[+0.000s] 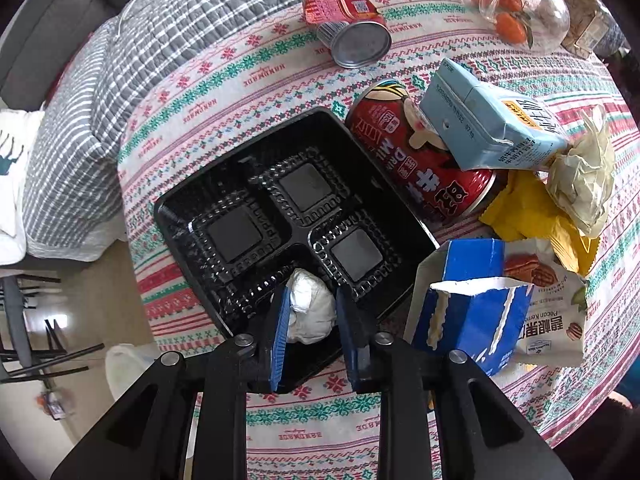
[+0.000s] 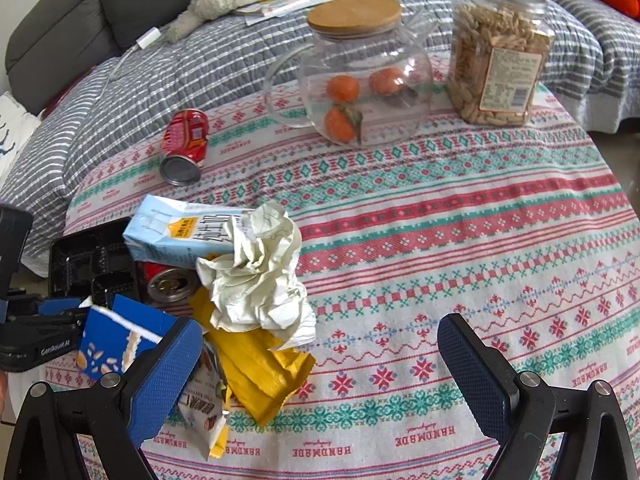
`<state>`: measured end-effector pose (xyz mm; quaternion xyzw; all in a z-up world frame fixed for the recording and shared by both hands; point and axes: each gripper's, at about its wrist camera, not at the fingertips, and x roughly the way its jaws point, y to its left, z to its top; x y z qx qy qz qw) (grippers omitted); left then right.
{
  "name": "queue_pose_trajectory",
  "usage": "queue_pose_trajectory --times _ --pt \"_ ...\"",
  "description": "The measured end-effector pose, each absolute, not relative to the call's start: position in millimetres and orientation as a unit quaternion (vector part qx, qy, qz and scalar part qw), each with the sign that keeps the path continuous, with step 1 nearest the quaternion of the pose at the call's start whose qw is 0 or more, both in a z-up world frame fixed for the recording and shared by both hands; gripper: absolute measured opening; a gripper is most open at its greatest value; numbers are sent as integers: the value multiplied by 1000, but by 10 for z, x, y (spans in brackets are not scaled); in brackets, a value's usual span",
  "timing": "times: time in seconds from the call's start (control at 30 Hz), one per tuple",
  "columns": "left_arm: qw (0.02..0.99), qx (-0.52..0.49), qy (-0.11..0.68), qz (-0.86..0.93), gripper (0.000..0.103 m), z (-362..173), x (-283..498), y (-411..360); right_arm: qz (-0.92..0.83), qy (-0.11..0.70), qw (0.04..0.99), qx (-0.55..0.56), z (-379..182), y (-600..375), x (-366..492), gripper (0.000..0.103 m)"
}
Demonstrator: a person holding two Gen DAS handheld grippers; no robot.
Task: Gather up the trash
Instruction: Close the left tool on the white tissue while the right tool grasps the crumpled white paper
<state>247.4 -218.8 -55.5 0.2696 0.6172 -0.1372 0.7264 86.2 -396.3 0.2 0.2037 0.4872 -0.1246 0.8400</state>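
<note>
The left gripper (image 1: 310, 312) points down into the black plastic tray (image 1: 224, 184) and its two blue pads stand narrow, one on each side of a white crumpled tissue ball (image 1: 312, 312) – they hold it over the tray's near corner. The tray's three other square compartments have nothing in them.

All other trash lies on the patterned tablecloth (image 2: 460, 240) around this tray. Touching the tray's right edge is a red drink can (image 1: 416, 160) on its side, and a pale blue milk carton (image 1: 492, 128) leans on top of that can. Past the carton is a ball of crumpled paper (image 2: 256, 272), with a yellow wrapper (image 2: 260, 368) under it. At the tray's near right corner stands a torn blue box (image 1: 472, 312), and a pecan snack bag (image 1: 552, 320) is just behind it. A second red can (image 2: 186, 146) lies well apart from the tray, near the table's far edge.

The right gripper (image 2: 320, 376) hovers over bare cloth beside the yellow wrapper – its jaws are wide apart and hold nothing.
</note>
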Motion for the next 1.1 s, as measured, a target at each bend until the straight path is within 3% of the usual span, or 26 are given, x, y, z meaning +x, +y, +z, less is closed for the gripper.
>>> queue_pose_trajectory --times 0.23,0.43,0.6,0.7,0.73,0.77,1.1 --pt "760 200 598 -158 14 -484 2510 -2045 -109 502 822 246 -260 -4035 1086 98" --pt "793 123 569 -180 13 -263 2429 -1861 -95 511 812 264 -399 -3955 1252 84" --pt "819 63 537 -193 12 -89 2293 -1672 -78 517 809 266 -492 -3877 1358 59" --pt "831 36 518 -201 12 5 2199 -1580 -74 519 808 268 -543 -3883 1373 33" --pt "834 29 512 -203 12 45 2152 -1550 -72 517 810 269 -547 -3891 1366 19" --pt "839 20 503 -205 12 85 2109 -1508 -69 516 810 270 -546 -3901 1355 16" --pt "870 -37 446 -206 12 373 1690 -857 -61 477 842 246 -85 -3785 1076 10"
